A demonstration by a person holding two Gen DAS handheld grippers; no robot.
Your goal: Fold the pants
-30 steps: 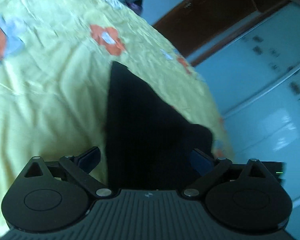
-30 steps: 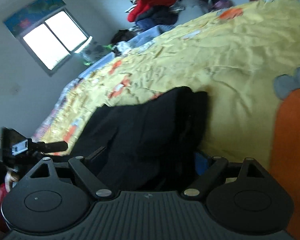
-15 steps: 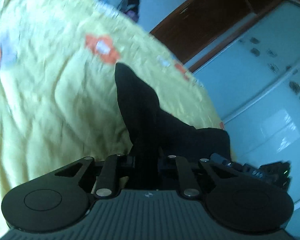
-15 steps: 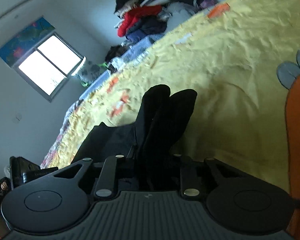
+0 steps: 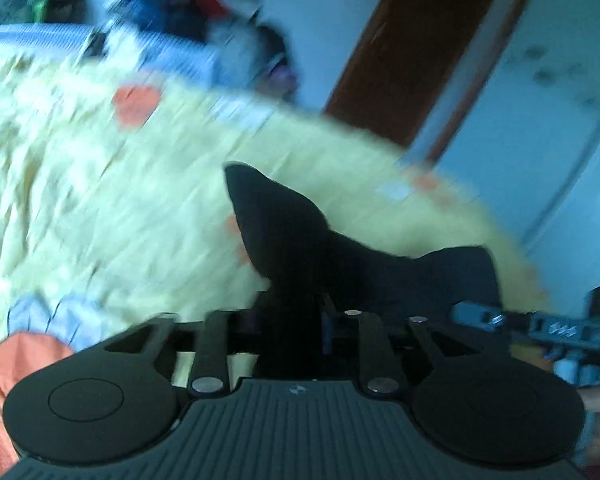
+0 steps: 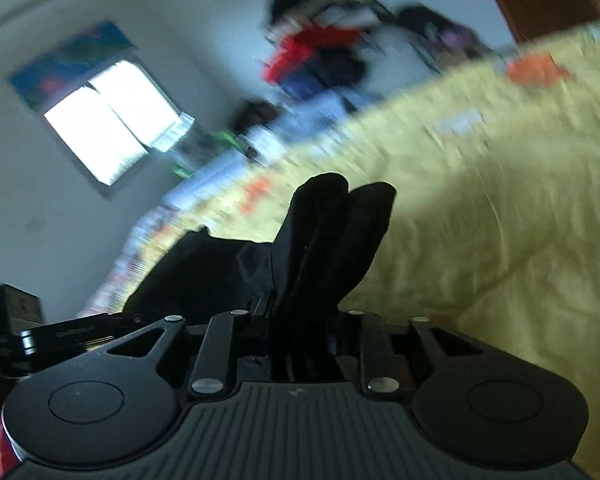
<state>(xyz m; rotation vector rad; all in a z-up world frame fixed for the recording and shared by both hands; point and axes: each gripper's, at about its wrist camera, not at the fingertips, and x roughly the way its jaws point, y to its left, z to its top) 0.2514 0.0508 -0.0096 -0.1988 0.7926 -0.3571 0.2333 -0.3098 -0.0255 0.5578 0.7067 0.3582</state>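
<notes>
Bedspread [image 5: 100,208]: yellow, orange and grey flower prints, wrinkled; blurred in both views.
Clothes pile [image 6: 320,56]: red, blue and dark garments at the far end of the bed against the wall; smeared, single items hard to tell.
Window [image 6: 112,128]: bright, left of the pile.
Door [image 5: 412,48]: brown, past the bed's far edge; white cabinet [image 5: 560,120] beside it.

Pants [image 6: 324,240]: black, on the bedspread, edge bunched and lifted. A pointed fold juts away from each camera; the rest trails low between the two grippers, partly hidden by their bodies.

Left gripper [image 5: 294,312]: jaws opening slightly, cloth pinched between them.
Right gripper [image 6: 300,316]: jaws opening slightly, two upright folds clamped.
</notes>
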